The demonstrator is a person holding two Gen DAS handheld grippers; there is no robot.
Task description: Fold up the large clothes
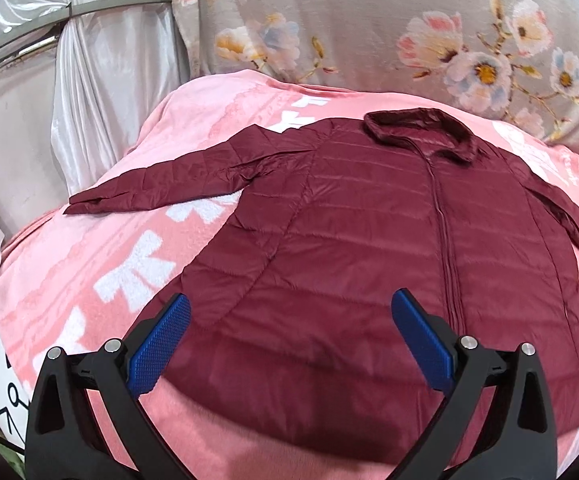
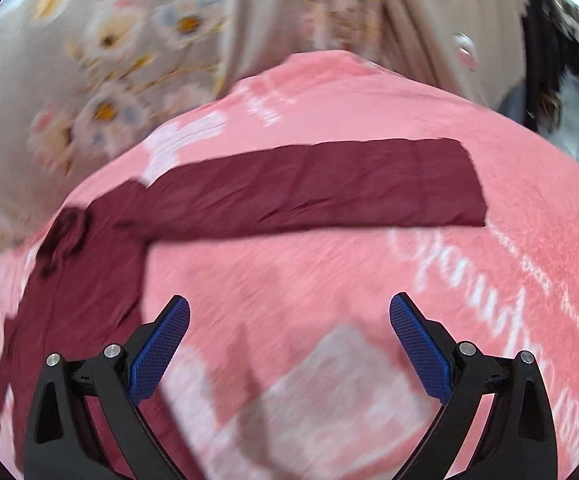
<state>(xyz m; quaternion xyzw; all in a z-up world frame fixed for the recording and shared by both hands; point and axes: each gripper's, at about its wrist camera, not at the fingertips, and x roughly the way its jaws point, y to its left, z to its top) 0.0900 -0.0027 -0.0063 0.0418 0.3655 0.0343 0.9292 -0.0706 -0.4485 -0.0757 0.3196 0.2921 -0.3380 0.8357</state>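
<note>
A dark red quilted jacket (image 1: 389, 248) lies flat and zipped, front up, on a pink blanket (image 1: 101, 248). Its collar (image 1: 421, 132) points away and one sleeve (image 1: 161, 184) stretches out to the left. My left gripper (image 1: 291, 320) hovers open over the jacket's near hem, nothing between its blue pads. In the blurred right wrist view the other sleeve (image 2: 321, 188) reaches right across the blanket (image 2: 369, 280), with the jacket body (image 2: 73, 300) at the left. My right gripper (image 2: 289, 320) is open above bare blanket, short of that sleeve.
A floral grey cloth (image 1: 369, 20) hangs behind the blanket, and shiny white drapery (image 1: 77, 92) with a metal band stands at the left. Dark and white things (image 2: 569, 112) crowd the right edge of the right wrist view. The blanket carries white bows and lettering.
</note>
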